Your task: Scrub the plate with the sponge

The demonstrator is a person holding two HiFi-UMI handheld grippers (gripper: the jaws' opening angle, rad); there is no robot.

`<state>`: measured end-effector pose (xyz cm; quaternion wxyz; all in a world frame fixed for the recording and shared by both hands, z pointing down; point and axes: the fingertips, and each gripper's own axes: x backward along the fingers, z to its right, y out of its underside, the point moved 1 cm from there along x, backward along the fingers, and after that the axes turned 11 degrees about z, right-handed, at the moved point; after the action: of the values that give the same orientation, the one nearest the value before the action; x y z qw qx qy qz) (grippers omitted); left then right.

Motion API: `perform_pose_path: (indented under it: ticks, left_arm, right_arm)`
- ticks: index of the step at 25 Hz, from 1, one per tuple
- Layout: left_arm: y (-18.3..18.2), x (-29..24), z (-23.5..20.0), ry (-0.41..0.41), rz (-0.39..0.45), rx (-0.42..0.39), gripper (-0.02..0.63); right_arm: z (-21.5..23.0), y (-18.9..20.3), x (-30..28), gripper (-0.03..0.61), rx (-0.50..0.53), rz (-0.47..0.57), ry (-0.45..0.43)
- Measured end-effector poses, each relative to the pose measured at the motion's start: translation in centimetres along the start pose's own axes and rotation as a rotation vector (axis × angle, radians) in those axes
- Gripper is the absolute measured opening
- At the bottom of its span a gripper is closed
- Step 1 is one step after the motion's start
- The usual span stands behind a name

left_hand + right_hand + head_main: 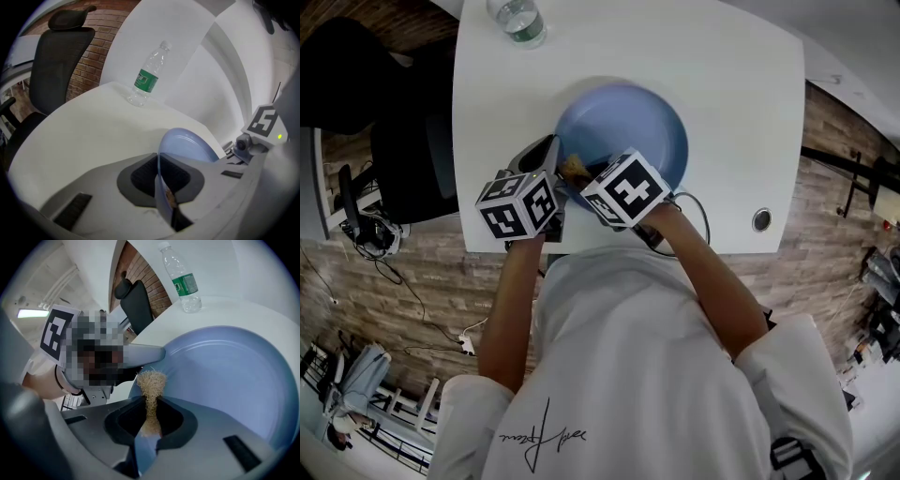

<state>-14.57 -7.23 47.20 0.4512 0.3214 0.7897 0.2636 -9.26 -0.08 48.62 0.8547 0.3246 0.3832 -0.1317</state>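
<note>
A light blue plate (628, 127) lies in the middle of the white table (731, 103), its near-left rim tilted up. My left gripper (159, 176) is shut on that rim, and the thin edge of the plate (187, 145) runs between its pads. My right gripper (151, 420) is shut on a tan fibrous sponge (151, 385), whose tuft sticks out against the plate (225, 376) inside the left rim. In the head view the sponge (574, 169) shows between the left gripper (551, 157) and the right gripper (586, 174), which stand close side by side.
A clear water bottle (517, 19) with a green label stands at the table's far edge. A black office chair (412, 159) is beside the table on the left. A round cable port (761, 219) sits near the front right edge.
</note>
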Motion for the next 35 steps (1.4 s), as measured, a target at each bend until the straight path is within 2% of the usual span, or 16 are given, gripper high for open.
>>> perform_pose_path:
  ticks: [5, 19, 35]
  left_arm:
    - [0.0, 0.0, 0.0, 0.001, 0.001, -0.002, 0.022]
    - [0.0, 0.1, 0.1, 0.003, 0.007, 0.001, 0.021]
    - [0.0, 0.0, 0.0, -0.004, 0.008, -0.008, 0.022]
  right_arm:
    - [-0.2, 1.2, 0.4, 0.048, 0.006, -0.066, -0.041]
    - [-0.4, 3.9, 1.6, 0.048, -0.022, -0.171, -0.122]
    - [0.3, 5.7, 3.1, 0.048, -0.012, -0.263, -0.133]
